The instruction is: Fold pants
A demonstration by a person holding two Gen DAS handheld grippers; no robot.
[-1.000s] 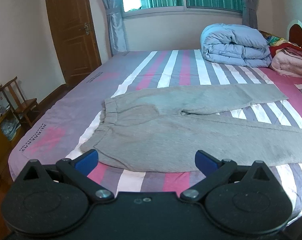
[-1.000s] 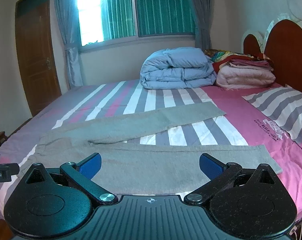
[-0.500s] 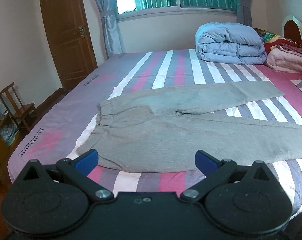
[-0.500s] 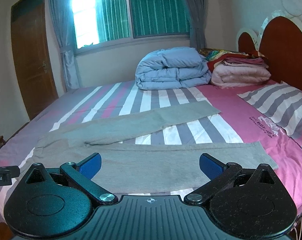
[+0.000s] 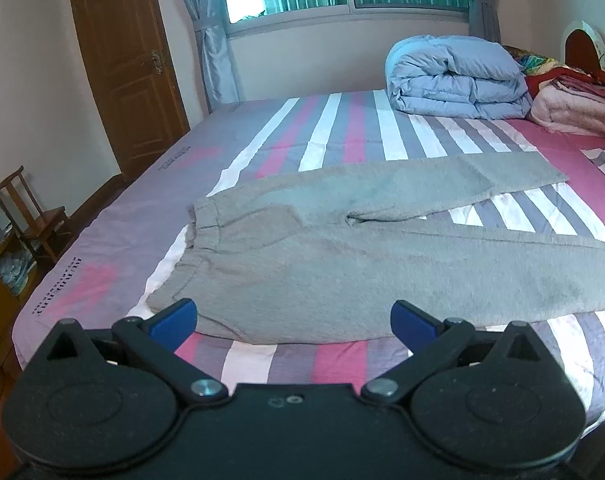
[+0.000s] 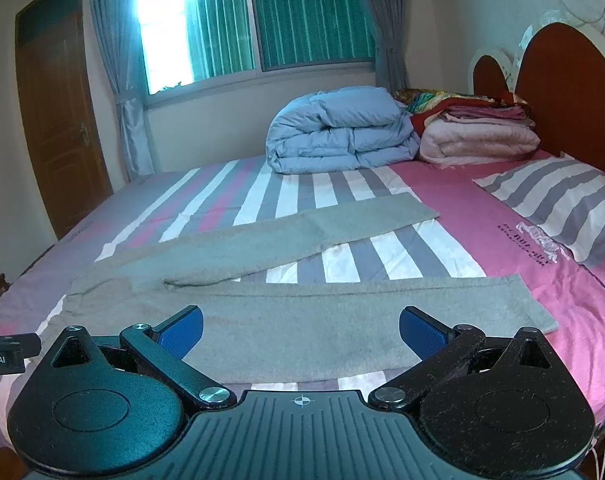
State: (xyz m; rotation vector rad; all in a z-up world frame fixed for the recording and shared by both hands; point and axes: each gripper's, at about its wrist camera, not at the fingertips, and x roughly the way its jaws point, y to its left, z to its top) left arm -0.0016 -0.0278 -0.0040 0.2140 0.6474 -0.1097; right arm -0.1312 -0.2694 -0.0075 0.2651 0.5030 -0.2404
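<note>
My left gripper (image 5: 293, 321) and right gripper (image 6: 301, 331) hung spread wide, apparently just above the flat grey sweatpants (image 5: 342, 256) on the striped bed (image 5: 334, 128).

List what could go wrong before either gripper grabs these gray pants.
1. The pants lie with legs spread in a V; folding from the near leg alone would likely leave the far leg misaligned.
2. The left gripper and right gripper are both open above the near edge; closing low may pinch the striped bedsheet along with the cloth.
3. The waistband looks bunched, so creases could get folded in.
</note>
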